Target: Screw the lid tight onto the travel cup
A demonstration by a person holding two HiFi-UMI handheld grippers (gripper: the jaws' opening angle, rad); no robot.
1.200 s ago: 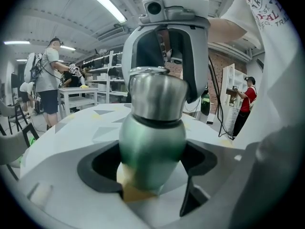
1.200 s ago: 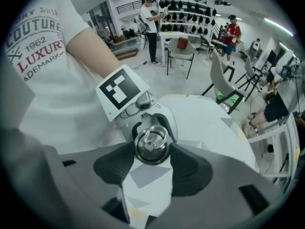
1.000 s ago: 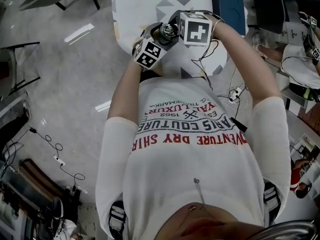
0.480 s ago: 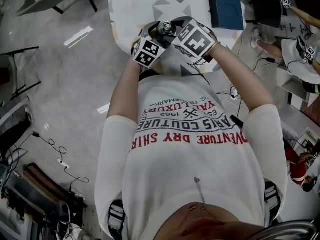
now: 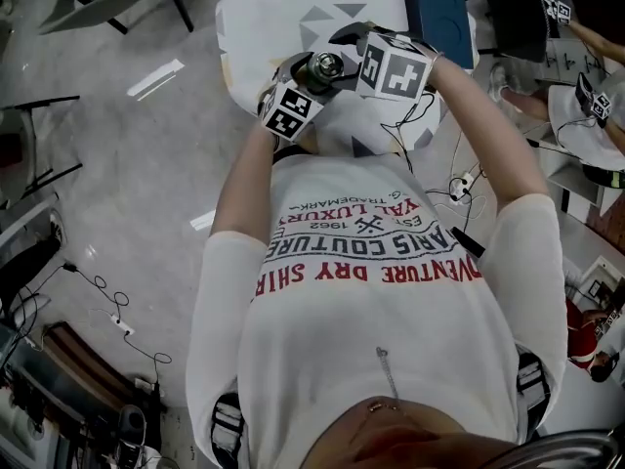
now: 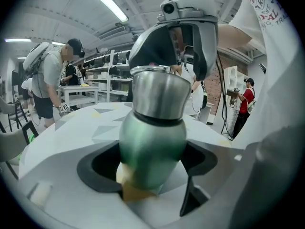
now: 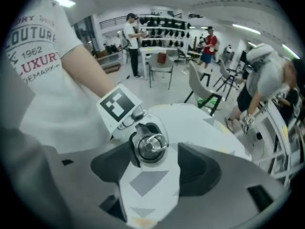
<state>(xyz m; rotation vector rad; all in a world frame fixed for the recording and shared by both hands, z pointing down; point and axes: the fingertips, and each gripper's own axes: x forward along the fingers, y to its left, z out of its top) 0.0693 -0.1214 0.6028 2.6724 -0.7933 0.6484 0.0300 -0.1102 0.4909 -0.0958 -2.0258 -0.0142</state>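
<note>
Left gripper view shows the travel cup [image 6: 152, 142], green-bodied with a steel lid [image 6: 159, 97] seated on its neck. We find the cup clamped by its lower body in the left gripper [image 6: 151, 173], both dark pads pressing its sides. The cup leans away from that gripper, lid end farthest. We cannot tell whether its base rests on anything.

Right gripper view looks down onto the lid's round top and its wire ring. The right gripper [image 7: 156, 171] hangs over the lid with its jaws released. They have just been opening. The lid top lies between them, nearer the left-hand pad, and neither pad presses on it.

Head view places both grippers close together over the near edge of the white table [image 5: 293, 8], which carries grey triangles. A blue box [image 5: 439, 13] lies on the table beyond the right gripper.
</note>
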